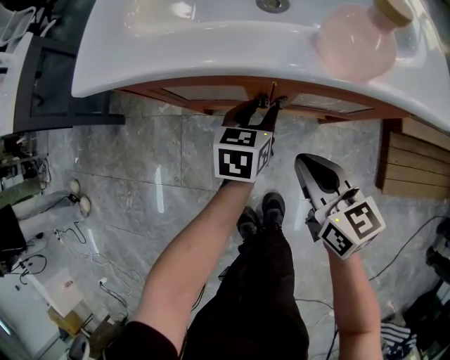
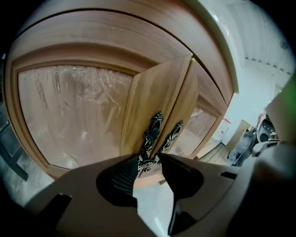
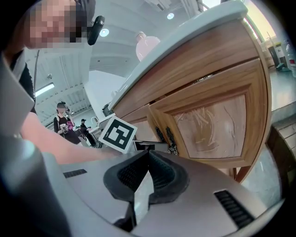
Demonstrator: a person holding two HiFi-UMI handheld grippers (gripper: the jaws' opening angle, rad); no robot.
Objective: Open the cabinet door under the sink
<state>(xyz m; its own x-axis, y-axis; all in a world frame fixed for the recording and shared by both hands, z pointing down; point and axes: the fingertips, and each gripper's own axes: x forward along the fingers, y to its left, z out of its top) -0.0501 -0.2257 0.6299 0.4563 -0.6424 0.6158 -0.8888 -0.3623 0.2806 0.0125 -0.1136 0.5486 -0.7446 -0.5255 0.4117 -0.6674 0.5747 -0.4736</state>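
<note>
Right tongs (image 1: 302, 163), low right in the head view, are pinched together on nothing. Left tongs (image 2: 149, 159) stand wide, flanking the black ornate handle (image 2: 151, 136) of the cabinet door (image 2: 152, 92), slightly ajar beneath the sink (image 1: 211, 49); a pink bottle (image 1: 355, 42) stands on its counter rim, upper right.

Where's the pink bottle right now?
The pink bottle stands on the white sink top, at the head view's upper right, to the right of the drain.
</note>
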